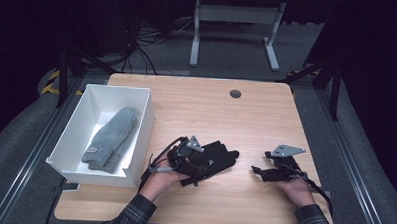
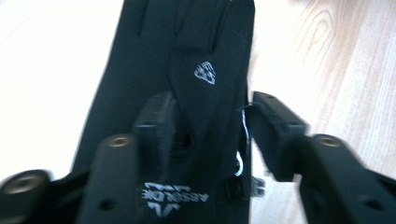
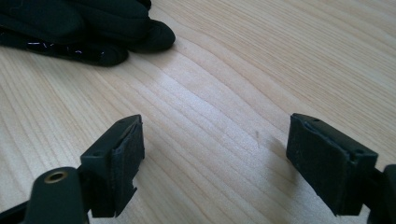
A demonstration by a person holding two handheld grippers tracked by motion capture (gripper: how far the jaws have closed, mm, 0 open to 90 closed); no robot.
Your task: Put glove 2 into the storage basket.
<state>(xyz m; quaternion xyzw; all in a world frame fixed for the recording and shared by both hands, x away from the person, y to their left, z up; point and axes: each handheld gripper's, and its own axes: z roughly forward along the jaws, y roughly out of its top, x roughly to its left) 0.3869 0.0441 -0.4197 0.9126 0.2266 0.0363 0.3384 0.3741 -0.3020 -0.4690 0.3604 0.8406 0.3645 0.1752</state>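
Note:
A black glove (image 1: 216, 153) lies flat on the wooden table (image 1: 211, 112), near its front middle. My left gripper (image 1: 203, 163) sits over the glove's cuff end. In the left gripper view its jaws straddle the glove (image 2: 196, 56): the left pad lies against the fabric and the right pad stands just off its edge, so my left gripper (image 2: 210, 123) is open around it. My right gripper (image 1: 261, 162) rests to the right of the glove, open, with bare wood between the jaws (image 3: 215, 158). The glove's fingertips (image 3: 93, 23) lie beyond it.
A white box (image 1: 65, 147) stands at the table's left edge with a grey knitted item (image 1: 113, 136) lying in it. A round cable hole (image 1: 235, 94) is in the far part of the tabletop. A person's hands and sleeves come in from the bottom.

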